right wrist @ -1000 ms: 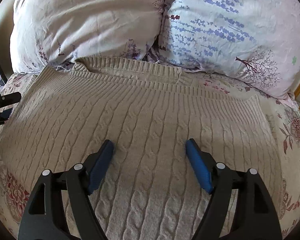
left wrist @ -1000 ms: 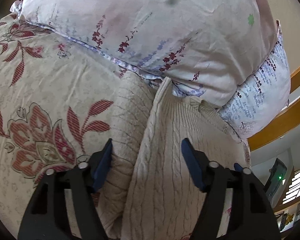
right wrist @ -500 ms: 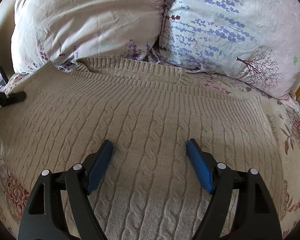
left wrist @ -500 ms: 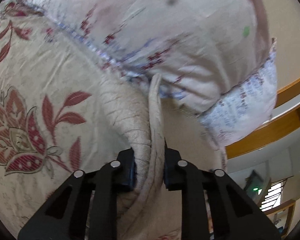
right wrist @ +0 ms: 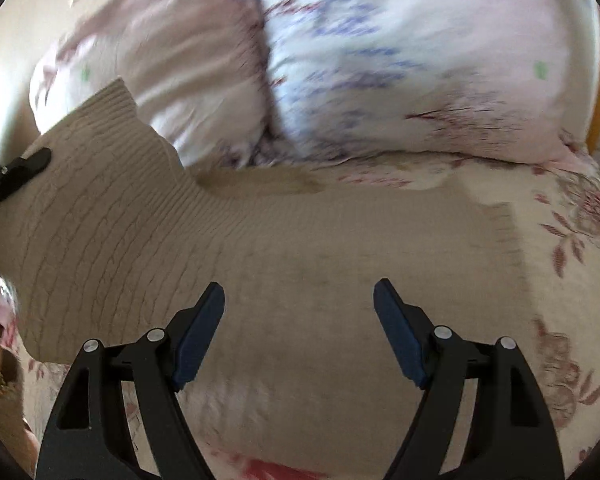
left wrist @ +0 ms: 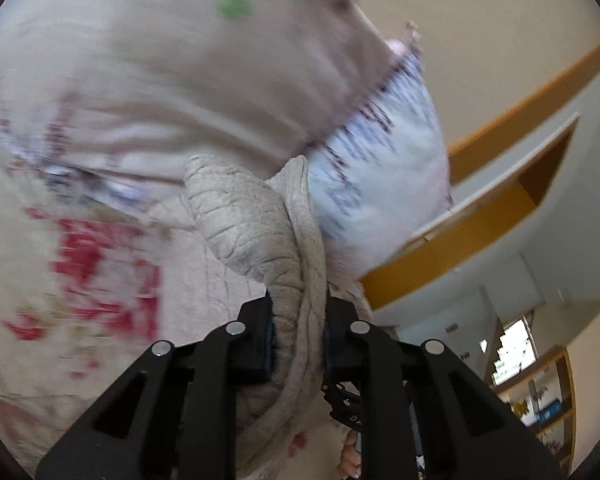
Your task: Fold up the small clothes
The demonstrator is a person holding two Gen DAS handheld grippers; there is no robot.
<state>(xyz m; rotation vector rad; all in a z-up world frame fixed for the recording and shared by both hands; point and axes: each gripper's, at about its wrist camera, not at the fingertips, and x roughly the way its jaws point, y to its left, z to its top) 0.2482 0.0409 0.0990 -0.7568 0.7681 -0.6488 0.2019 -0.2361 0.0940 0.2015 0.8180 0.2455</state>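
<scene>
Left tongs clenched on cable-knit sweater edge, lifted at 9 o'clock. Right tongs released, hovering above. Judgement: carry edge across flat, keeping grip firm.

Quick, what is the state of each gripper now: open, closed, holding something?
Left gripper: closed on a bunched edge of the beige knit sweater, lifting it.
Right gripper: open, empty, above the sweater.
</scene>
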